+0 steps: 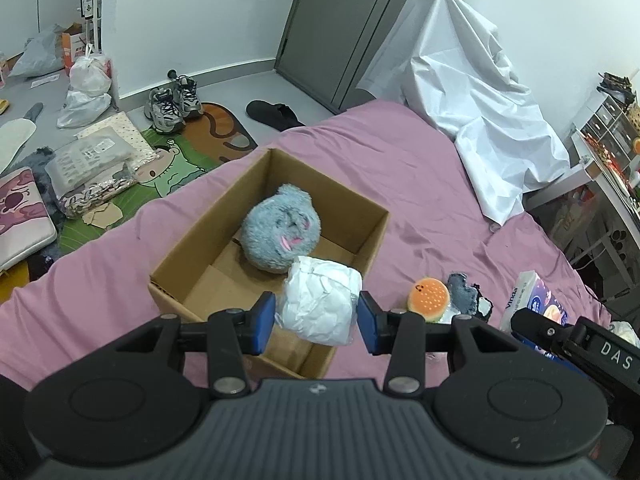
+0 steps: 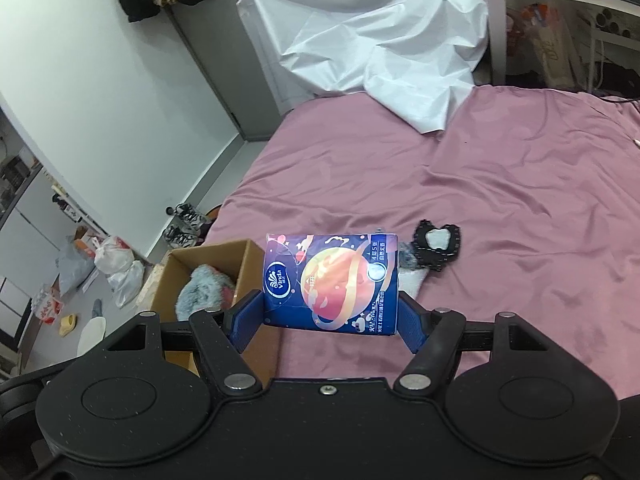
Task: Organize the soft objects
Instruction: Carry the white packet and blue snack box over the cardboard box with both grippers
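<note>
Left gripper (image 1: 317, 322) clenched on a crumpled white bundle (image 1: 320, 300), papery and creased, held above the near end of the open cardboard box (image 1: 188, 268). Box sits on the pink bed (image 1: 420, 184); inside it lies a round, fuzzy grey-blue plush (image 1: 280, 232) with pink markings. Right gripper (image 2: 330, 316) grips a dark blue tissue pack (image 2: 332, 280) printed with an orange planet, held above the bed just right of the box.

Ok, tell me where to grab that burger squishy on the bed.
Take the burger squishy across its round bun sides, coming from above: it sits flat on the pink sheet, bun up, with the grey sock close on its right, so keep the fingers clear of that side.
</note>
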Action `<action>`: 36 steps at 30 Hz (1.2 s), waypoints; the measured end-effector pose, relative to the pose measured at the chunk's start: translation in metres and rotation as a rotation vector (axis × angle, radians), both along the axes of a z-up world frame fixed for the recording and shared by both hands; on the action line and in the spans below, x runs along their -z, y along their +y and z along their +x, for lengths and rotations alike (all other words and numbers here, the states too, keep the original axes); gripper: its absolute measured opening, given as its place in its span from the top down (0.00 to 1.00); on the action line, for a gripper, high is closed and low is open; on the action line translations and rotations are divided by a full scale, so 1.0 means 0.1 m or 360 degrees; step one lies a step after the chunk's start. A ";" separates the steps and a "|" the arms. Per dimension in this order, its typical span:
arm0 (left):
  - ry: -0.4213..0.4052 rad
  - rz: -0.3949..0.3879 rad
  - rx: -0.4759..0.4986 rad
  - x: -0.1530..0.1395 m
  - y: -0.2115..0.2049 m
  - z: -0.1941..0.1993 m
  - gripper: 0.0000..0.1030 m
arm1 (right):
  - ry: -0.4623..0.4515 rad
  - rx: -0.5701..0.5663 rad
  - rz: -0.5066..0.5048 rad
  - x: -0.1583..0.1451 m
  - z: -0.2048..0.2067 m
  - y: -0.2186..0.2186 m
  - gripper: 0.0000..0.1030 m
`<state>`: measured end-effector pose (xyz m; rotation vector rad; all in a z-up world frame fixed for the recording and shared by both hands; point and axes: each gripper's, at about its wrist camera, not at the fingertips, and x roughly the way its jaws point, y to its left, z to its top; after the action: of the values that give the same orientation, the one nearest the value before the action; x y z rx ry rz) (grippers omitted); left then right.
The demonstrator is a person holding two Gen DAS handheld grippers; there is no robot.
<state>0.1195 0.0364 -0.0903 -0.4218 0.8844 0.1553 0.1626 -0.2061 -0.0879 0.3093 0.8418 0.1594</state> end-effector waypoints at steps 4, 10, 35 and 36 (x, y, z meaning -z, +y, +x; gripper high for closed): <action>0.0006 -0.0004 -0.0020 0.02 0.10 0.02 0.58 | 0.0003 -0.0038 0.0001 0.00 0.02 0.12 0.34; 0.0013 -0.0008 -0.0048 0.05 0.26 0.06 0.58 | 0.0014 -0.0077 -0.0002 0.02 0.07 0.31 0.34; 0.0151 -0.0086 -0.0098 0.46 0.69 0.44 0.58 | 0.0118 -0.0209 0.0038 0.25 0.38 0.93 0.34; 0.0162 -0.0088 -0.0096 0.49 0.70 0.45 0.58 | 0.0122 -0.0211 0.0040 0.27 0.39 0.95 0.34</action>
<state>0.1649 0.1062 -0.1393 -0.4959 0.9782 0.2092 0.2017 -0.1114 -0.1145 0.2848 0.9375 0.2834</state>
